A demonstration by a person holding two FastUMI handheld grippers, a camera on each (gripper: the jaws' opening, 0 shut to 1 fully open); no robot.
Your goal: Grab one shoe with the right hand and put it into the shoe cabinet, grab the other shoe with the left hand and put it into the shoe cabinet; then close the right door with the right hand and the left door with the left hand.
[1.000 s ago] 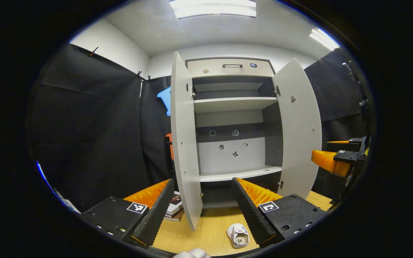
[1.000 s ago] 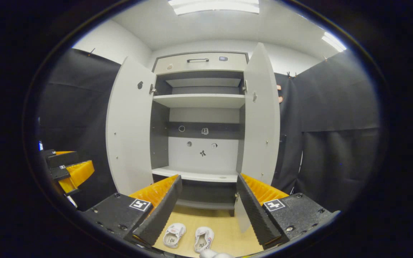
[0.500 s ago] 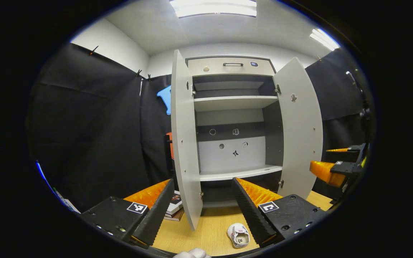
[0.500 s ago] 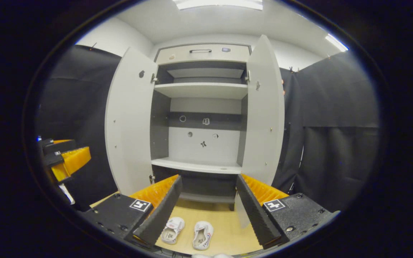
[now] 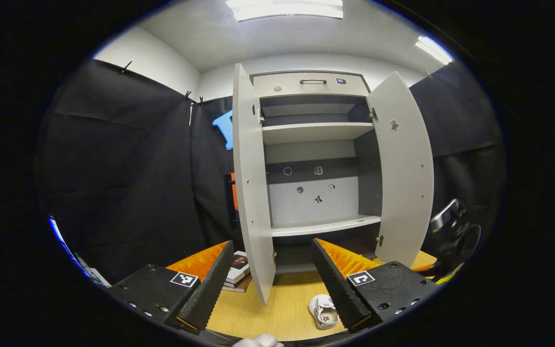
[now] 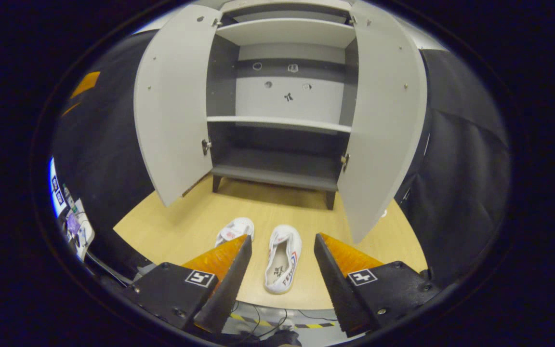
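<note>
Ahead of the right tool (image 6: 277, 270), two white shoes — one (image 6: 282, 258) with red and blue trim, the other (image 6: 234, 230) plain-looking — lie on a pale wood-grain floor (image 6: 186, 226) before a light grey shoe cabinet (image 6: 287, 96) with dark grey inner walls.

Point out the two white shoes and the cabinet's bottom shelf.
Right white shoe (image 6: 282, 260), right gripper view, insole.
Left white shoe (image 6: 235, 229), right gripper view, toe.
Grey bottom shelf (image 6: 272, 176), right gripper view, front edge.
</note>
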